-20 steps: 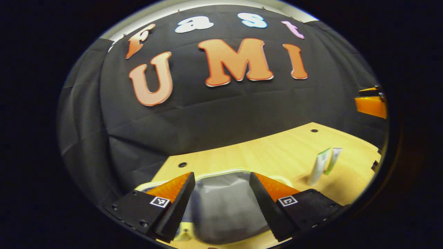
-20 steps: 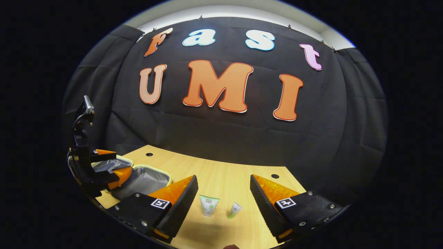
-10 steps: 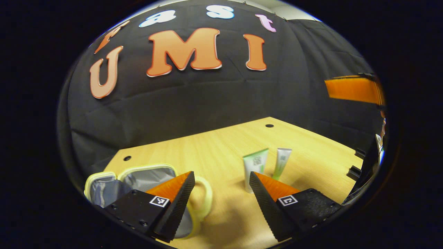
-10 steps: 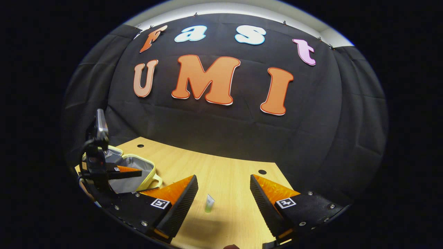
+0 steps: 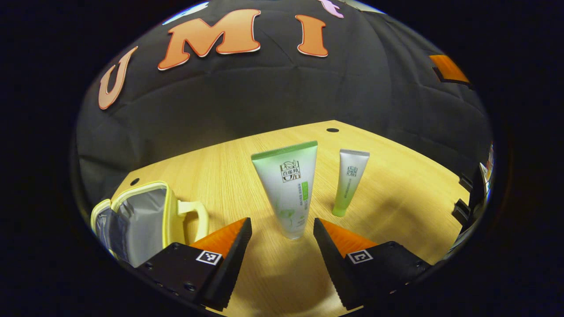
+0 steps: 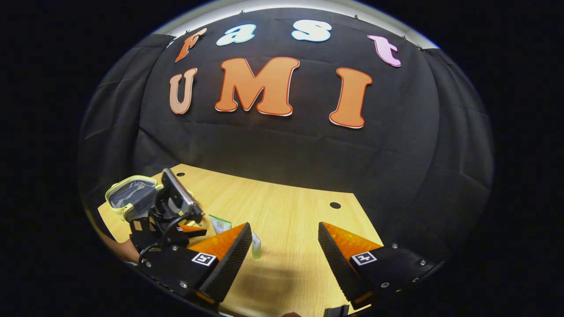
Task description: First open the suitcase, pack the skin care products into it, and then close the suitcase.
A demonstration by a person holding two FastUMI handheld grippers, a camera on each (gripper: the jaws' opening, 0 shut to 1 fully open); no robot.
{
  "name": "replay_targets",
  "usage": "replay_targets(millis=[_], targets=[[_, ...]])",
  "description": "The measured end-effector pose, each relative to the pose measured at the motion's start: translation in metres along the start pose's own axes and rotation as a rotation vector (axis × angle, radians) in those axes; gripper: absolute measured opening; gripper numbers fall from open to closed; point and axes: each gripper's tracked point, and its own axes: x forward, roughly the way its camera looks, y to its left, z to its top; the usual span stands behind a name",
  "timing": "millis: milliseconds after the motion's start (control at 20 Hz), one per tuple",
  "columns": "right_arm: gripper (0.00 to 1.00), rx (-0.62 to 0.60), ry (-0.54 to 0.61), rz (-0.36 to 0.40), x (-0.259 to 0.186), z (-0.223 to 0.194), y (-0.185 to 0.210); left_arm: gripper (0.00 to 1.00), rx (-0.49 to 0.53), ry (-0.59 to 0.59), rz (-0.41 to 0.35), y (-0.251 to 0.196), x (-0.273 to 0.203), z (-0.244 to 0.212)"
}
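Note:
A small yellow suitcase (image 5: 141,215) with a grey lining lies open at the table's left; it is also in the right gripper view (image 6: 130,196). A large white-and-green tube (image 5: 288,189) stands cap-down just ahead of my left gripper (image 5: 282,229), which is open with nothing between its fingers. A smaller tube (image 5: 348,180) stands to its right. In the right gripper view the left gripper (image 6: 172,215) hovers by the large tube (image 6: 219,223). The small tube (image 6: 256,246) is partly hidden behind a finger of my right gripper (image 6: 285,233), which is open and holds nothing.
The wooden table (image 5: 396,185) has small round holes near its back edge and ends at the black cloth wall. Part of the right gripper (image 5: 447,68) shows high at the right in the left gripper view. Bare tabletop (image 6: 291,211) lies ahead of the right gripper.
My left gripper has swung right, away from the open suitcase, and come close to the large tube. The right gripper has shifted slightly, staying open.

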Motion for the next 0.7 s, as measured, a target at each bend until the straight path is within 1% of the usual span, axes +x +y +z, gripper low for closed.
replay_targets(millis=[50,100,150,200,300,350,400,450,500,550,600,650,700], targets=[[0.96,-0.002,0.009,0.007,0.003,-0.004,-0.002,0.84,-0.004,0.007,0.009,0.001,0.007,-0.003],[0.96,-0.002,0.020,0.015,0.005,-0.007,-0.003,0.76,-0.018,0.008,-0.001,-0.003,0.014,-0.003],[0.96,0.001,0.029,0.022,0.007,-0.010,-0.004,0.71,-0.028,0.008,0.000,-0.005,0.021,-0.002],[0.96,0.003,0.040,0.030,0.009,-0.015,-0.005,0.61,-0.029,0.010,-0.006,-0.008,0.024,0.000],[0.96,0.015,0.065,0.051,0.015,-0.028,-0.003,0.51,-0.007,0.020,-0.001,-0.010,0.032,0.002],[0.96,0.019,0.081,0.066,0.018,-0.035,0.000,0.51,-0.004,0.028,-0.006,-0.011,0.029,0.002],[0.96,0.019,0.091,0.080,0.022,-0.041,0.003,0.45,-0.010,0.033,-0.015,-0.010,0.028,0.003],[0.96,0.017,0.098,0.093,0.027,-0.046,0.006,0.46,-0.012,0.043,-0.011,-0.009,0.024,0.004],[0.96,0.016,0.106,0.105,0.032,-0.050,0.008,0.41,-0.006,0.024,0.020,-0.002,0.025,0.009],[0.96,0.016,0.115,0.119,0.035,-0.056,0.012,0.35,0.008,0.004,0.080,0.012,0.015,0.018],[0.96,0.015,0.126,0.130,0.040,-0.062,0.013,0.19,0.010,-0.052,0.147,0.030,0.012,0.036],[0.96,0.015,0.147,0.143,0.045,-0.070,0.016,0.02,0.001,-0.045,0.157,0.035,0.011,0.033],[0.96,0.013,0.176,0.151,0.048,-0.078,0.018,0.01,-0.020,0.003,0.178,0.037,0.008,0.021]])
